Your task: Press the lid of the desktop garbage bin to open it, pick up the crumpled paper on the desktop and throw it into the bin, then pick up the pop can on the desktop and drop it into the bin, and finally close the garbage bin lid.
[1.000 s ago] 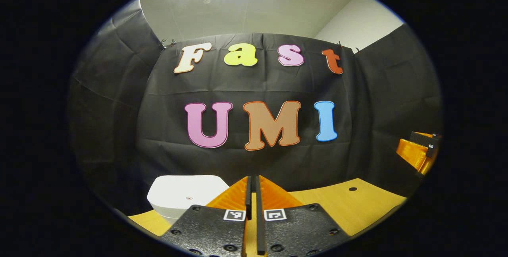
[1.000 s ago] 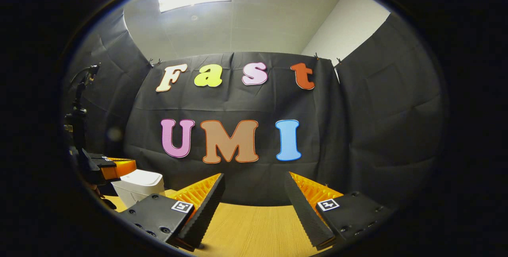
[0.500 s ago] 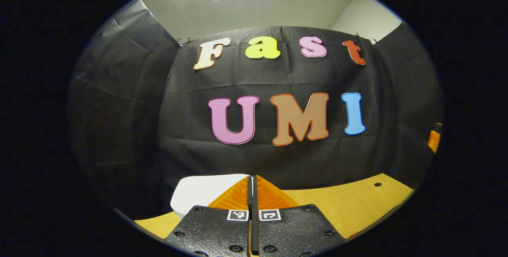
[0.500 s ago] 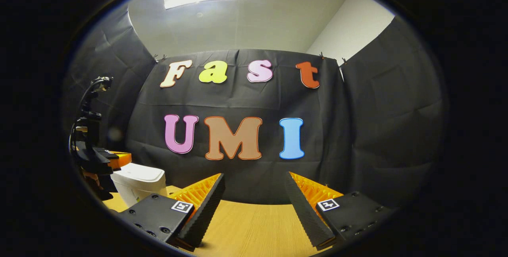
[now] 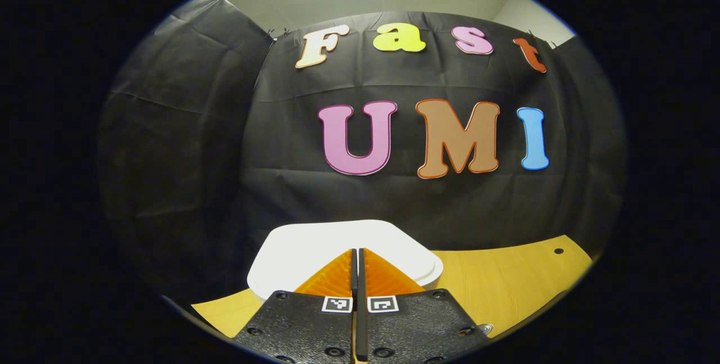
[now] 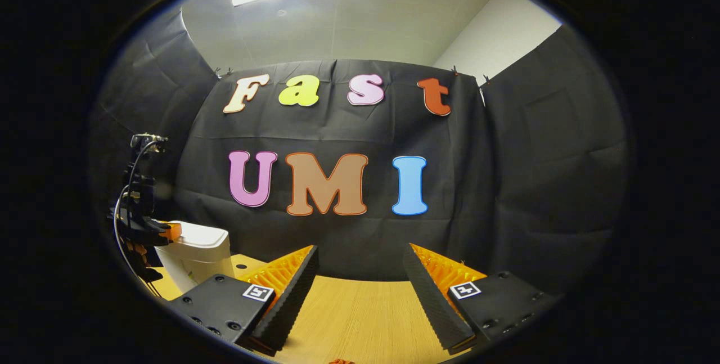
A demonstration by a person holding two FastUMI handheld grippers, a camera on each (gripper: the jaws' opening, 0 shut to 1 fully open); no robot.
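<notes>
The left gripper (image 5: 357, 257), fingers pressed together and empty, sits over the near edge of the white garbage bin (image 5: 315, 246) lid on the desk (image 5: 506, 279); press straight down, centred. The right gripper (image 6: 360, 291), fingers wide apart, waits well right of the bin.

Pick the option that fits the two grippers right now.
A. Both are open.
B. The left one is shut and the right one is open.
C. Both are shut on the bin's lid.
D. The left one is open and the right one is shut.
B: in the left gripper view the left gripper has its fingers pressed together over the white bin lid, while in the right gripper view the right gripper shows a wide gap over the table.
</notes>
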